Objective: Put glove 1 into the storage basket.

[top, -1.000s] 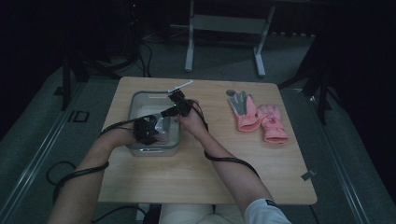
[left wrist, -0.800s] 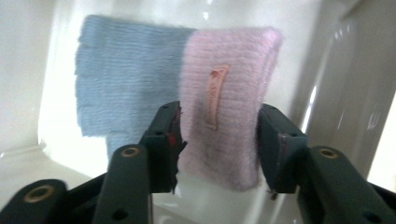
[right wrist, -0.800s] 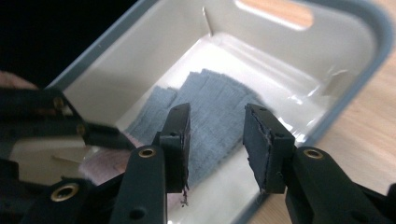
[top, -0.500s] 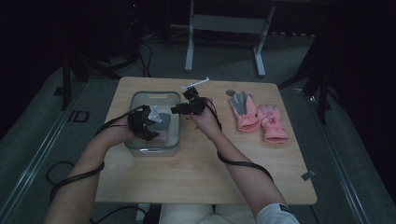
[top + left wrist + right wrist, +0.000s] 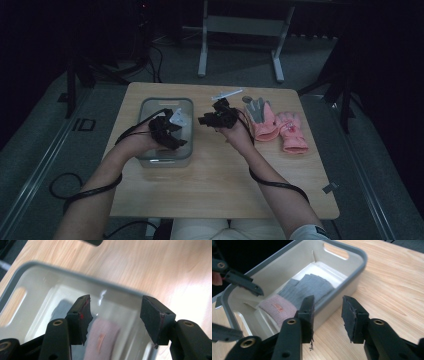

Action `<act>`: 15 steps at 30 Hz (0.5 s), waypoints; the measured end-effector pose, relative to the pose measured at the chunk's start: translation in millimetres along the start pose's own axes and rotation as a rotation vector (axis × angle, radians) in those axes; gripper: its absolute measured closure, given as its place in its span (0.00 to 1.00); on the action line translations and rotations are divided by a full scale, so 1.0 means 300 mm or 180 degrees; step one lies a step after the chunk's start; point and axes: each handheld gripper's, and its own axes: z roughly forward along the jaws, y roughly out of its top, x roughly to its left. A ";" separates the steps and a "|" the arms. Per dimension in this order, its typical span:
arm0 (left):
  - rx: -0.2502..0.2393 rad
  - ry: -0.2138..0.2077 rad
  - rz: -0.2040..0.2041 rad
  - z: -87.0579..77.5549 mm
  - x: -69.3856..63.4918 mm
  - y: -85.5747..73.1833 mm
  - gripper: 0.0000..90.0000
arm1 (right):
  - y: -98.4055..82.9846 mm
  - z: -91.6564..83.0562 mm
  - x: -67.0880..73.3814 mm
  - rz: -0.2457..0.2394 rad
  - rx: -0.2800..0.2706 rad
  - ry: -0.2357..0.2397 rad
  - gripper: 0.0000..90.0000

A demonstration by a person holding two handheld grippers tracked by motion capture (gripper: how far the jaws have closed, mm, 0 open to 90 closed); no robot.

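dark room all round, grey floor, a metal stand leg at the back; light wooden counter (image 5: 215,175) in the middle of the high view.

left to right on the counter:
- grey plastic bin (image 5: 150,106) on the left half. inside it lies a folded glove (image 5: 305,288), grey palm and pink cuff with a small label, flat on the bottom, its long axis along the bin's length.
- left gripper (image 5: 166,131) hangs over the bin, above the glove. its jaws have just been opening and now stand apart with nothing between them; in the left gripper view the pink cuff shows below the gap, not touched.
- right gripper (image 5: 212,120) is held just right of the bin, over bare counter. jaws partly apart, empty; the right gripper view looks along them at the bin's outer wall with the glove beyond.
- thin white stick-like thing (image 5: 227,94) near the far edge, too small to tell what.
- pair of gloves (image 5: 277,125) side by side on the right half, pink with grey palms, fingers pointing away from the person, well apart from the bin.

judgement: the next glove lies to the right of both grippers. right gripper is the nearer one, the pair just beside that hand. their long axis runs near-to-far, so jaws would close across the width, at cuff or palm.
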 end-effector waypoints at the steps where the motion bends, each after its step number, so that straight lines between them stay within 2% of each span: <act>1: -0.0046 -0.0020 -0.0013 0.002 -0.007 0.012 0.46 | -0.006 -0.012 -0.005 -0.0005 -0.0015 -0.0019 0.70; 4: -0.0115 -0.0054 0.0004 0.010 -0.028 0.045 0.46 | -0.025 -0.050 -0.024 -0.0015 -0.0046 -0.0068 0.70; 7: -0.0158 -0.0146 -0.0036 0.027 -0.044 0.074 0.38 | -0.049 -0.091 -0.047 -0.0006 -0.0079 -0.0129 0.70; 9: -0.0266 -0.0319 -0.0124 0.041 -0.051 0.085 0.32 | -0.066 -0.117 -0.064 0.0023 -0.0105 -0.0154 0.72; 12: -0.0258 -0.0397 -0.0150 0.061 -0.059 0.096 0.19 | -0.085 -0.140 -0.081 0.0016 -0.0149 -0.0230 0.72; 13: -0.0218 -0.0447 -0.0143 0.079 -0.071 0.108 0.19 | -0.096 -0.149 -0.090 0.0034 -0.0160 -0.0227 0.72; 14: -0.0199 -0.0492 -0.0137 0.088 -0.078 0.114 0.15 | -0.114 -0.164 -0.104 0.0044 -0.0166 -0.0250 0.72; 15: -0.0181 -0.0490 -0.0094 0.098 -0.088 0.121 0.14 | -0.122 -0.172 -0.111 0.0049 -0.0166 -0.0275 0.72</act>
